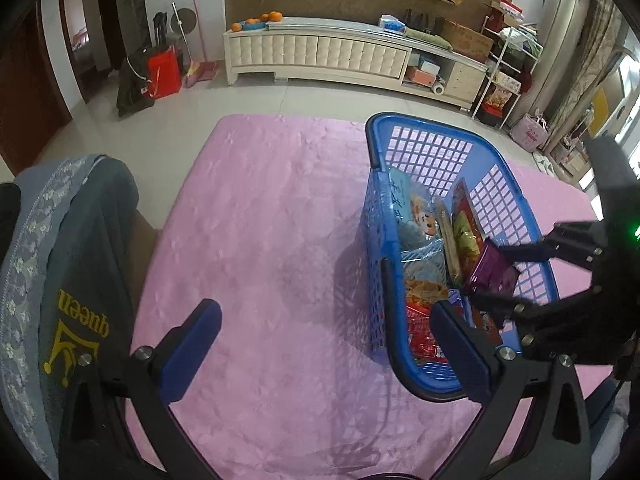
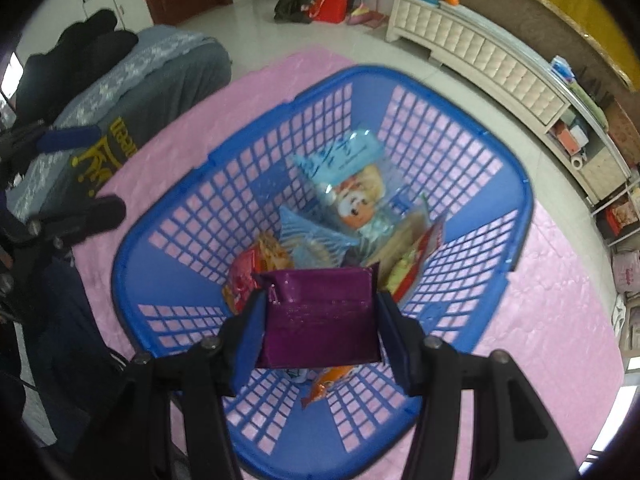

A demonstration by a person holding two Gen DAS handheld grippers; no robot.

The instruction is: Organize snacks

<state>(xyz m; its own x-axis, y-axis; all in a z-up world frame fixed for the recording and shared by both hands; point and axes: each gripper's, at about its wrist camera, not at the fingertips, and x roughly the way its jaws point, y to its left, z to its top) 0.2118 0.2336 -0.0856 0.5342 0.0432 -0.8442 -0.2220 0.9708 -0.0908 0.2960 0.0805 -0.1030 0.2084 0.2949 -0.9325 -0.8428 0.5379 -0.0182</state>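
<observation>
Now the right tool (image 2: pixel 320 320) has its blue pads clamped on the purple packet (image 2: pixel 320 312), hanging it over the open blue basket (image 2: pixel 516 188) that sits on the pink-covered counter (image 1: pixel 260 220); inside lie the other snacks, a light-blue cartoon bag (image 2: pixel 352 192) and a red pack (image 2: pixel 240 276) among them; the left tool (image 1: pixel 324 344) waits with jaws wide apart and nothing between them, one finger close to the basket's near rim; risk, I'd say: a high release could let the packet clip the rim and slide out, or that left finger could nudge the basket.
</observation>
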